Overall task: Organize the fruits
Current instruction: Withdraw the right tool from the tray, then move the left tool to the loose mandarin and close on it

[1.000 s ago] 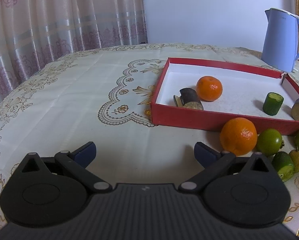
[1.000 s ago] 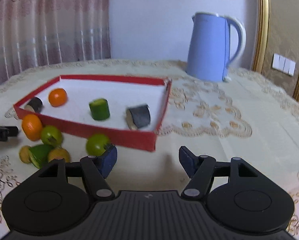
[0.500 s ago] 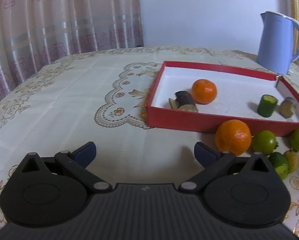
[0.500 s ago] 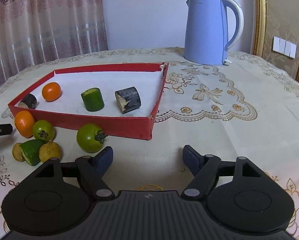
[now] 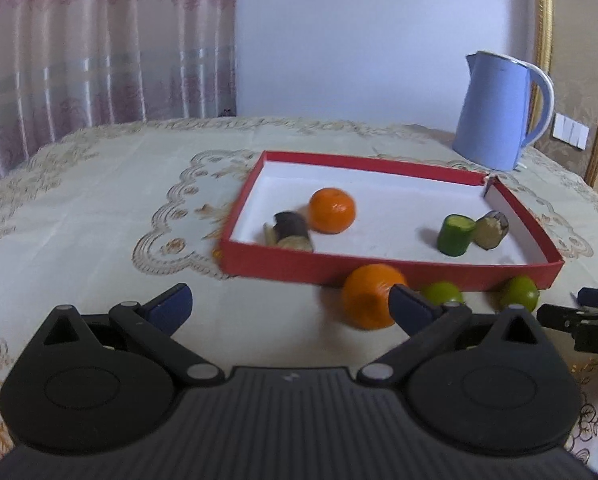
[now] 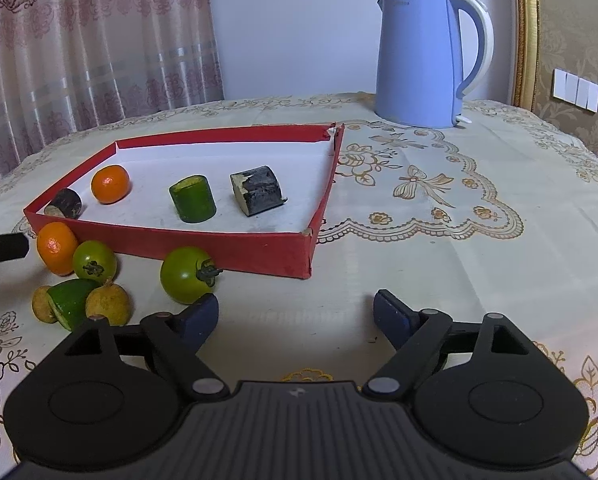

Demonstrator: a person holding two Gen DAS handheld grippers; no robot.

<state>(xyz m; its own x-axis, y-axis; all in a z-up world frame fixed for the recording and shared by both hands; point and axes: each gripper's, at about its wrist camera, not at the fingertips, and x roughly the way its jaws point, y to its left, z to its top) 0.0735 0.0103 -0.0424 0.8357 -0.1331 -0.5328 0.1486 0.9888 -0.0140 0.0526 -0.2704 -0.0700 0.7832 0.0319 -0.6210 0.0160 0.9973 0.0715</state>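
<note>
Your right gripper [image 6: 295,312] has just been widening its jaws and holds nothing; a round green tomato [image 6: 185,275] sits at its ten o'clock. Your left gripper [image 5: 289,304] gapes empty, a loose orange mandarin [image 5: 369,300] at its two o'clock, touching the shallow red cardboard tray [image 5: 379,270] on the embroidered cream tablecloth [image 5: 99,208].

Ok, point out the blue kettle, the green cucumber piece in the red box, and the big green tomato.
blue kettle [image 6: 419,60]: right wrist view, middle of its body.
green cucumber piece [image 6: 193,200]: right wrist view, its skin side.
big green tomato [image 6: 183,276]: right wrist view, its rounded front.
</note>
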